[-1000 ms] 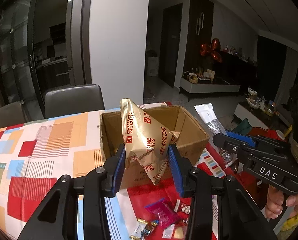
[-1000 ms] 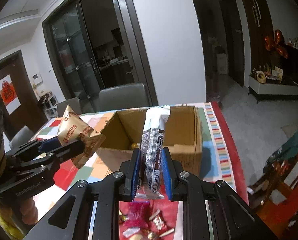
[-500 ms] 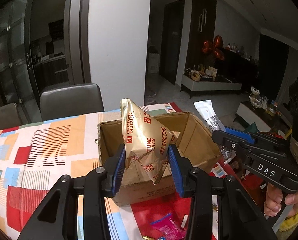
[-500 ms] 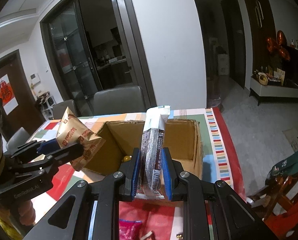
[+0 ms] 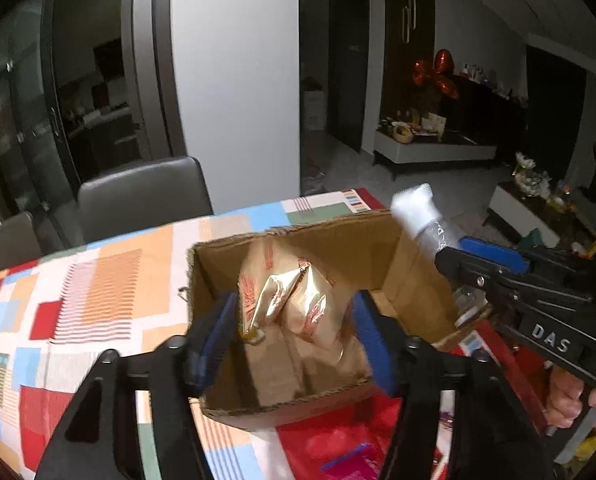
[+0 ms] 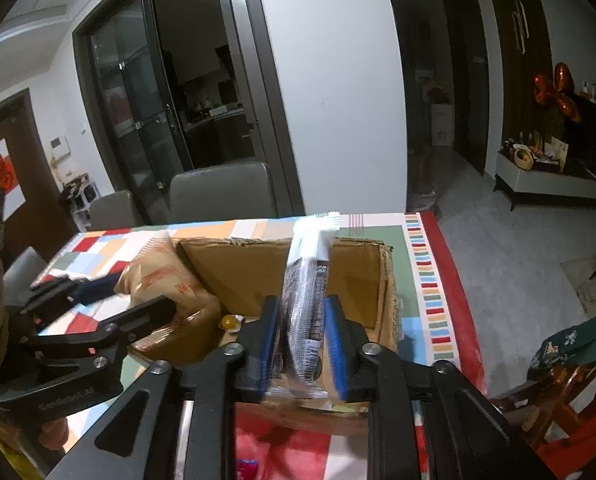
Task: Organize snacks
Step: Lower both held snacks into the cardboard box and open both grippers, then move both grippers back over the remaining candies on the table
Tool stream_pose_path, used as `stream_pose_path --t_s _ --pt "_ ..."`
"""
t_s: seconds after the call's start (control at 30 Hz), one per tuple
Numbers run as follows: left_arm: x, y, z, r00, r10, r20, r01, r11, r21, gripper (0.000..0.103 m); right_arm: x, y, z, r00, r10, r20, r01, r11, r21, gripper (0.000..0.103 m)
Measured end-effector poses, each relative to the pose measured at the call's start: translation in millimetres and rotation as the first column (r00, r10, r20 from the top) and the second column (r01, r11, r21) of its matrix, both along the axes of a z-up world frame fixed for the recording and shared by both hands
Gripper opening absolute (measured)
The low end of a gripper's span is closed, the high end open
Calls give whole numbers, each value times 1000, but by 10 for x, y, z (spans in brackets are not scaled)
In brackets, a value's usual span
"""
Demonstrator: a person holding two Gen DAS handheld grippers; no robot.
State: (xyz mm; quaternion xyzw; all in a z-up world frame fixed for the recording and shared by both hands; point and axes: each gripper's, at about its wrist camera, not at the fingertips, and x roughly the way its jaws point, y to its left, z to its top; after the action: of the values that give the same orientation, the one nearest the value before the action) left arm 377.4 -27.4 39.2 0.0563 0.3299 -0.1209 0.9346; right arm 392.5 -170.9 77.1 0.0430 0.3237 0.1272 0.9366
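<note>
An open cardboard box (image 5: 337,236) stands on the patterned tablecloth; it also shows in the right wrist view (image 6: 242,268). My left gripper (image 5: 294,332) is open over the box, and the gold Fortune Biscuits bag (image 5: 294,300) drops blurred between its fingers into the box. The bag also shows in the right wrist view (image 6: 166,280). My right gripper (image 6: 301,340) stands over the box's near edge with its pads spread a little off a clear packet of dark snacks (image 6: 305,300) with a white top. The packet also shows in the left wrist view (image 5: 421,216).
Loose wrapped sweets lie on the red cloth (image 5: 349,456) in front of the box. A yellow sweet (image 6: 230,322) lies inside the box. Grey chairs (image 5: 142,196) stand at the table's far side. The table's right edge (image 6: 457,288) drops to the floor.
Both grippers moved forward over the box. My left gripper opened and let go of the gold bag, which falls into the box. My right gripper's jaws have widened around the packet.
</note>
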Motion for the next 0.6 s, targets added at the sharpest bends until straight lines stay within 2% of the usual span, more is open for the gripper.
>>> stream_pose_path --t_s 0.03,0.07,0.3,0.6 --pt "-8 -13 0 1000 5 2 -5 1000 5 69 -7 -16 0 1000 -13 0 13 1000 2 51" --pt "-19 -11 2 1000 10 2 -10 1000 4 69 -23 -37 5 1000 -22 7 22 1000 5 53" --pt "-223 113 93 999 31 27 -30 999 -25 74 -255 -13 82 999 -24 34 25 999 -28 53" --pt "-730 160 250 995 11 95 -9 1000 -18 79 -672 69 168 997 24 71 -21 999 -36 53"
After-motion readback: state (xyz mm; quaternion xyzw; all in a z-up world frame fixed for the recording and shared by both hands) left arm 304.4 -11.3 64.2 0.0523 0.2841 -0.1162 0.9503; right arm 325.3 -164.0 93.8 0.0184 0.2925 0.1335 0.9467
